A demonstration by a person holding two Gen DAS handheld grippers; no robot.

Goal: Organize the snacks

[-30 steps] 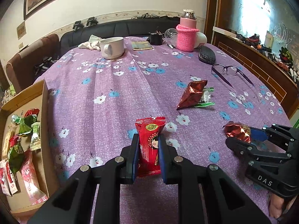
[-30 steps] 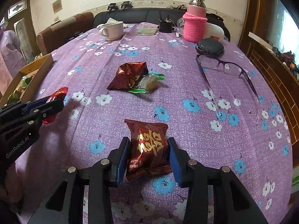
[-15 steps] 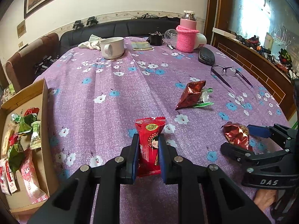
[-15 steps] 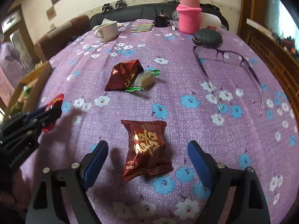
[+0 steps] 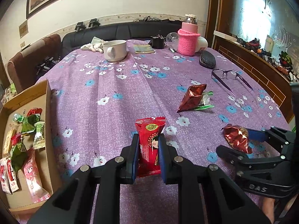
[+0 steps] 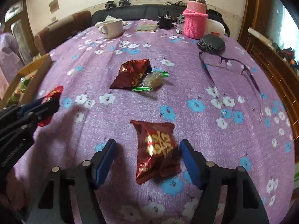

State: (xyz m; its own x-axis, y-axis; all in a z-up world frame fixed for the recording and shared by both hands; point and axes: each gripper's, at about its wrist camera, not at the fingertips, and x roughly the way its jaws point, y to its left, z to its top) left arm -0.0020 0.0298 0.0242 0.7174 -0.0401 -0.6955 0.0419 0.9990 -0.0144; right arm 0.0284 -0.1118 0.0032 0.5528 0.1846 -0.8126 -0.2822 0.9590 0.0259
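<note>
Indoor scene lit by daylight, recorded through fisheye lenses.

Glare was seen at the window (image 5: 261,5) on the right; soft shadows were cast on the tablecloth (image 6: 130,108). Edges were strongly curved and vignetted, and the right wrist view was blurred.

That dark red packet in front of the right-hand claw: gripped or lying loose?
Loose. The dark red packet lies on the tablecloth between the right gripper's pads, which have just been closing, clear gaps either side.

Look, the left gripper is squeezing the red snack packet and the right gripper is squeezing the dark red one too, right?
Not quite. The left gripper does squeeze the red snack packet, but the right gripper isn't squeezing. In the right wrist view its jaws, which have just been closing, stand apart from the dark red snack packet lying between them on the tablecloth.
</note>
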